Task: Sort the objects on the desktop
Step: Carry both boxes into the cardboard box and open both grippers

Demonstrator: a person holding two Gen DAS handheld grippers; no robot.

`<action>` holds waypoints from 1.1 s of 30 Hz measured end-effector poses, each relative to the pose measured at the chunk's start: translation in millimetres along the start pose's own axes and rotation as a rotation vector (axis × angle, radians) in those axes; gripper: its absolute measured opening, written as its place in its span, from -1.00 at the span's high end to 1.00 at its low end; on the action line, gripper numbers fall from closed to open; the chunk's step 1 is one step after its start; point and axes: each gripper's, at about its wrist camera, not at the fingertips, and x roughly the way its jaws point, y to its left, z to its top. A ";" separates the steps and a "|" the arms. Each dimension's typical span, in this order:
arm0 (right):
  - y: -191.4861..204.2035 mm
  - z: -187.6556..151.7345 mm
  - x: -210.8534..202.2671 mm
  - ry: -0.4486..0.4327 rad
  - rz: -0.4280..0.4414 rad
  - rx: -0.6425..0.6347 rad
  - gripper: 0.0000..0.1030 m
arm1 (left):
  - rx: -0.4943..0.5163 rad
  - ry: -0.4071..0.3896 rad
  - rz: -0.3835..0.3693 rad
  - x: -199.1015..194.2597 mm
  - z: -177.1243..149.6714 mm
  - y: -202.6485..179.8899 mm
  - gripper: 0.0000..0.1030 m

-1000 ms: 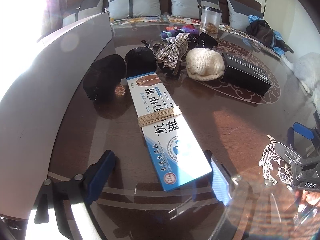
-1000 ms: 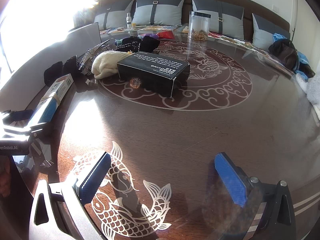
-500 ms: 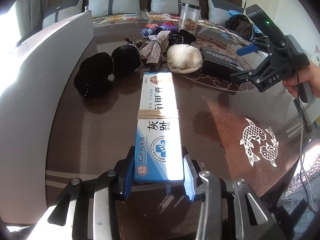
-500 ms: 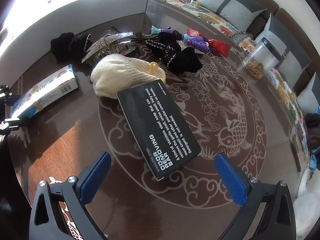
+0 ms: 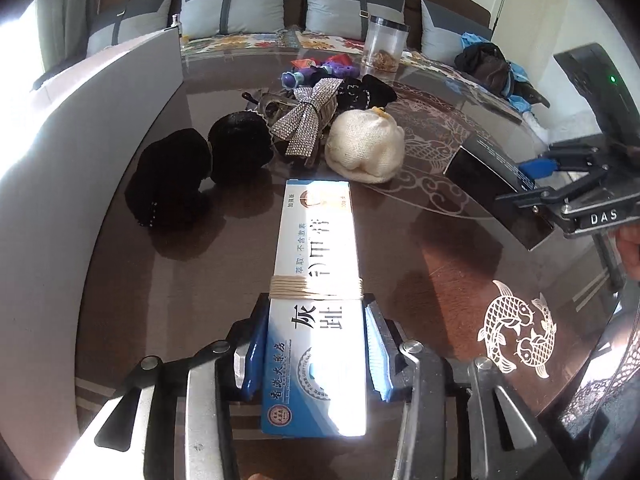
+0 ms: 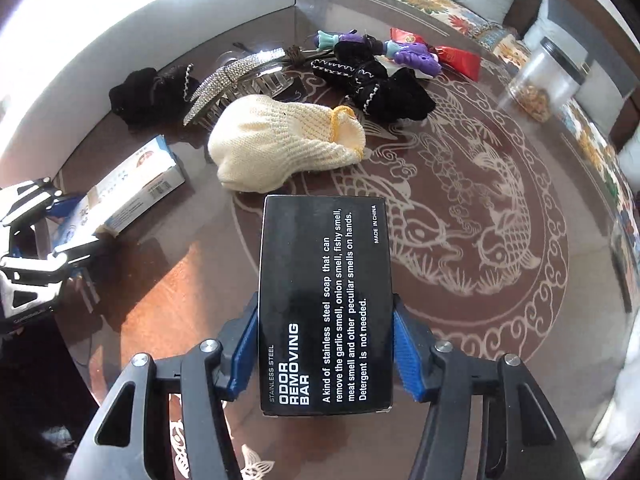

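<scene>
Two tools, both busy. The left tool point(image 5: 314, 344) has its blue pads point(image 5: 253, 354) pressed against the long sides of a white and blue box point(image 5: 316, 308), gripping the near end, just behind the band of tan string point(image 5: 316, 289) wrapped round its middle. That box lies flat on the brown glassy surface point(image 5: 420, 248), pointing away toward the pile of stuff.

The right tool point(image 6: 325, 350) has just been closing, and its pads now sit tight on both sides of a black box point(image 6: 324, 300) with white print reading "odor removing bar". This box also rests on the surface, on the edge of the big swirly fish pattern point(image 6: 472, 216).

Just past the black box is a cream knitted glove point(image 6: 280, 146), bunched up. Beyond that there's a sparkly hair claw point(image 6: 236, 80), some black fuzzy hair ties point(image 6: 384, 88), a purple toy point(image 6: 412, 56) and a red packet point(image 6: 456, 56). More black fluffy bits point(image 5: 200, 168) sit off to the left by the grey wall panel point(image 5: 80, 152). A clear jar point(image 5: 385, 44) with a dark lid stands at the far edge, with a sofa and grey cushions point(image 5: 236, 0) behind it.
</scene>
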 end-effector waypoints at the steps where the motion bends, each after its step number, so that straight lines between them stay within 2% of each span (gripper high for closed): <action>1: -1.2 -9.2 -9.5 -0.019 0.012 0.045 -0.14 | -0.015 -0.015 -0.012 -5.9 0.2 0.6 0.18; 6: -0.4 -40.8 -58.7 -0.130 0.105 0.241 -0.14 | -0.083 -0.124 -0.098 -58.8 2.4 7.2 0.18; 9: 11.1 -36.9 -82.8 -0.174 0.149 0.294 -0.14 | -0.152 -0.190 -0.138 -99.9 4.7 29.9 0.18; 12: 37.4 -6.4 -107.9 -0.230 0.198 0.277 -0.14 | -0.199 -0.243 -0.112 -142.1 10.9 73.1 0.18; 16: 97.9 57.5 -130.1 -0.312 0.284 0.196 -0.14 | -0.301 -0.281 0.008 -182.3 16.5 161.1 0.18; 20: 179.8 124.3 -126.3 -0.379 0.382 0.100 -0.14 | -0.417 -0.214 0.147 -185.6 6.2 247.3 0.18; 23: 239.0 164.5 -101.4 -0.370 0.429 0.063 -0.14 | -0.430 -0.127 0.238 -167.9 -2.4 281.1 0.18; 26: 288.7 189.9 -64.8 -0.320 0.368 0.005 -0.14 | -0.399 -0.055 0.280 -149.8 -10.0 284.9 0.17; 28: 313.9 194.4 -39.8 -0.275 0.306 -0.035 -0.15 | -0.381 -0.023 0.302 -142.0 -12.2 281.8 0.14; 30: 331.2 195.7 -17.0 -0.224 0.253 -0.071 -0.17 | -0.355 -0.015 0.326 -141.0 -13.1 278.4 0.02; 31: 335.7 195.7 -8.1 -0.206 0.233 -0.080 -0.22 | -0.353 -0.016 0.324 -142.2 -13.0 277.5 -0.11; 33: 335.9 191.0 -3.7 -0.224 0.216 -0.073 -0.37 | -0.348 -0.032 0.349 -144.6 -12.4 270.4 -0.33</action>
